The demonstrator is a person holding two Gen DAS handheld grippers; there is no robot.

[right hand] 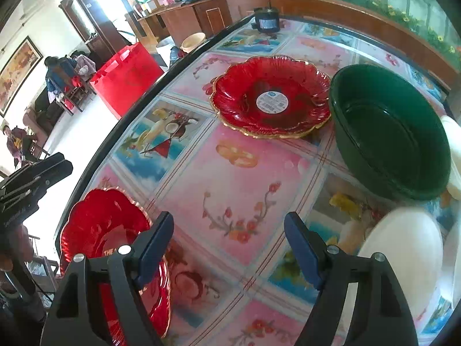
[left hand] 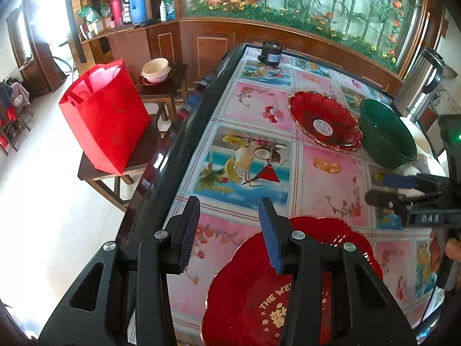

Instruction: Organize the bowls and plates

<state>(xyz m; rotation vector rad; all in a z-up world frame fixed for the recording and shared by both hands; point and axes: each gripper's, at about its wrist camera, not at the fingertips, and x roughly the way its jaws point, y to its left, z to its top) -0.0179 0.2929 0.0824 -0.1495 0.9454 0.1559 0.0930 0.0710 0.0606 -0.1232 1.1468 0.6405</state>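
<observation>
A red scalloped plate with gold lettering [left hand: 247,291] lies at the table's near edge; it also shows in the right wrist view [right hand: 103,230]. My left gripper [left hand: 229,233] is open just above its left rim, holding nothing. A second red plate with a round sticker [left hand: 324,119] [right hand: 272,96] lies farther back. A dark green bowl [left hand: 386,134] [right hand: 389,132] stands right of it. A white bowl [right hand: 403,256] sits near right. My right gripper [right hand: 229,250] is open and empty above the table, between the near red plate and the white bowl; it also shows in the left wrist view [left hand: 383,187].
The table has a glossy fruit-and-flower cloth [left hand: 247,155]. A black motor [left hand: 270,53] stands at its far end, a steel flask [left hand: 417,83] at far right. A red bag [left hand: 106,115] sits on a stool left of the table, with stacked cream bowls [left hand: 155,70] on another.
</observation>
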